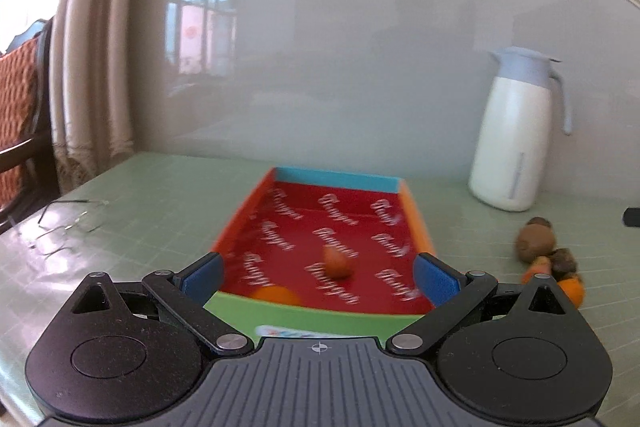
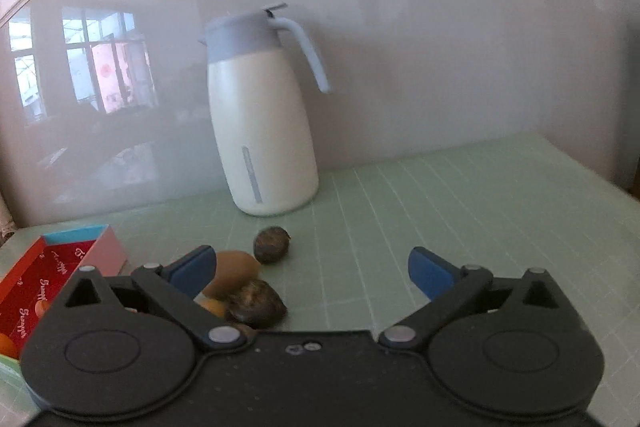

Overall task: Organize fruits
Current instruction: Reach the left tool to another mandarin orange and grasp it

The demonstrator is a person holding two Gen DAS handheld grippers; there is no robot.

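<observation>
Black plastic bodies of both handheld tools are filling the near edge of each view, and both pairs of blue-padded jaws are standing spread wide with nothing between them: the left gripper is facing the shallow cardboard tray with red printed floor and orange, blue and green walls, and the right gripper is facing the loose fruits on the pale green gridded table mat. Inside the tray a small brownish fruit is lying near the middle and a round orange fruit is sitting against the near green wall. Right of the tray, a smooth tan oval fruit, two dark brown wrinkled fruits and a small orange piece are waiting close together, some touching. Because they are crowded, I judge that closing on one could be pushing its neighbours and making them roll away. The tall cream thermos jug with grey-blue lid is standing far behind them, so a fast reach could be knocking it. The tray looks light and might be sliding if bumped.
</observation>
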